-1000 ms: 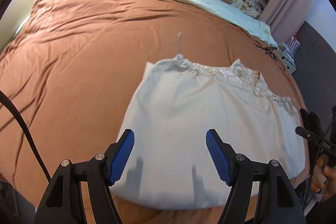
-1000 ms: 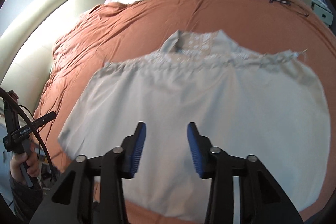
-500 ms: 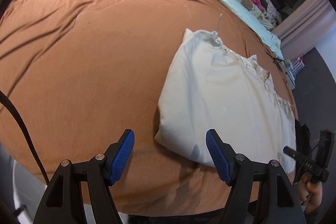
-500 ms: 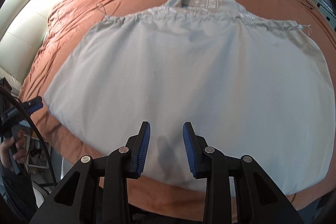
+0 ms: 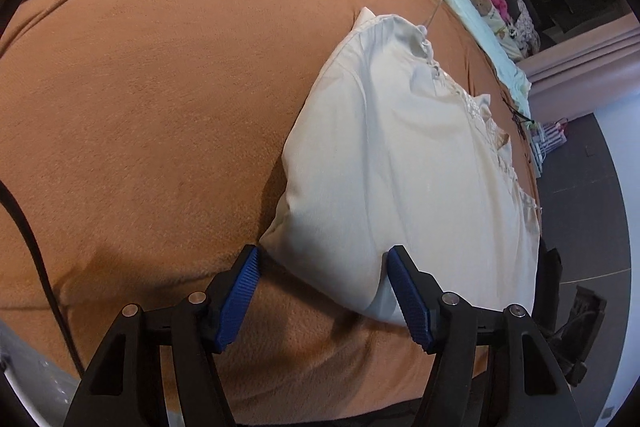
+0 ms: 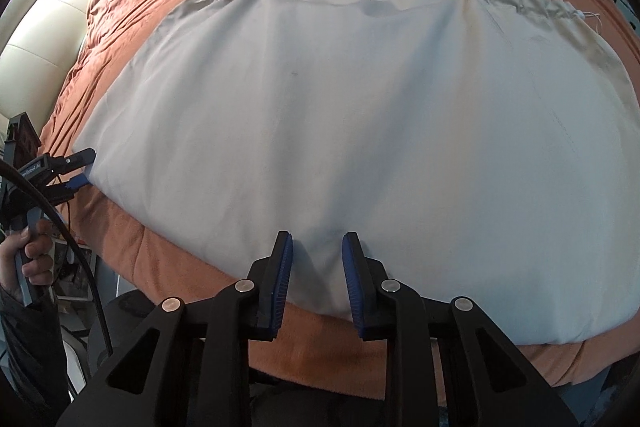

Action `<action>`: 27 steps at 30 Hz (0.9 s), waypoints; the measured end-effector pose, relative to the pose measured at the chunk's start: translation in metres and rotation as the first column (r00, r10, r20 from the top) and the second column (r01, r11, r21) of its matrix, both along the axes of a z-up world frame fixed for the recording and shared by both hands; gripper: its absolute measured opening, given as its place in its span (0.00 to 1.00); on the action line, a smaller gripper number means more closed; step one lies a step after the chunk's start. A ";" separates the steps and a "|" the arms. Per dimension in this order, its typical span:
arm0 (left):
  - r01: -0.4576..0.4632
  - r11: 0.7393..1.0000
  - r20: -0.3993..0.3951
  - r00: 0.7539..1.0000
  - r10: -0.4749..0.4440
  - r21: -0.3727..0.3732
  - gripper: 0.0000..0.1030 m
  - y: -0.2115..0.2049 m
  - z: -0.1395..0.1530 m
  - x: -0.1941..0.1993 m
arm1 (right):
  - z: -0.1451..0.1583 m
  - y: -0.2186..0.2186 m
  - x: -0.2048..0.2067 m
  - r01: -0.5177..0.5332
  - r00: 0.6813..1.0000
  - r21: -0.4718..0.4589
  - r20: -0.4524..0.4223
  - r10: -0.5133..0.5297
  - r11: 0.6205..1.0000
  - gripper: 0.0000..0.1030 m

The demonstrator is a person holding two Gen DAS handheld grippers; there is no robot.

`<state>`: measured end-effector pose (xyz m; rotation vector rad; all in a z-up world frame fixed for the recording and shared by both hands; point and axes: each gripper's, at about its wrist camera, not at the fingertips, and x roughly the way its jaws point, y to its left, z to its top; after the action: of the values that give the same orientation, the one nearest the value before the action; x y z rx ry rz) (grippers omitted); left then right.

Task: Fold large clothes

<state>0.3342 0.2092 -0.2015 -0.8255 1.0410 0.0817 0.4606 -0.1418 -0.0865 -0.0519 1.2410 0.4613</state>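
Right now the cream garment is lying spread flat on the brown bedspread, hem at the near bed edge. Both grippers' fingers have just been closing. Left gripper is straddling the hem's left corner w/ fingers wide, not pinching yet. Right gripper is narrowing over mid-hem, cloth btwn fingers, gap visible. Risks: grabbing bedspread along w/ the hem, or catching only one layer, so the fold is dragging skewed.
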 end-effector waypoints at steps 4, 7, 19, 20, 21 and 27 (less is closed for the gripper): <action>-0.001 1.000 0.001 1.000 0.001 0.009 0.64 0.000 -0.001 0.005 | -0.007 0.007 0.016 0.032 0.999 -0.017 0.015 -0.031 0.999 0.19; -0.007 1.000 0.007 1.000 0.007 0.017 0.61 0.000 0.000 0.005 | -0.014 0.013 0.034 0.051 0.998 -0.033 0.026 -0.050 0.998 0.16; -0.097 0.995 -0.011 0.995 0.098 0.037 0.55 0.002 -0.003 0.007 | -0.036 0.028 0.111 0.128 0.990 -0.029 0.070 -0.126 0.991 0.02; -0.099 0.994 -0.014 0.995 0.099 0.041 0.55 0.002 -0.003 0.011 | -0.037 0.027 0.115 0.129 0.989 -0.023 0.072 -0.127 0.991 0.01; -0.106 0.994 -0.009 0.994 0.107 0.034 0.55 0.005 -0.004 0.014 | -0.039 0.027 0.119 0.131 0.989 -0.012 0.071 -0.130 0.991 0.00; -0.144 0.989 0.017 0.989 0.144 -0.017 0.55 0.008 -0.004 0.011 | -0.045 0.021 0.134 0.128 0.988 0.013 0.089 -0.128 0.992 0.00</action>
<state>0.3456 0.2174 -0.2050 -0.9134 0.9653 0.1887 0.5944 -0.1212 -0.1319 0.0135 1.1472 0.3483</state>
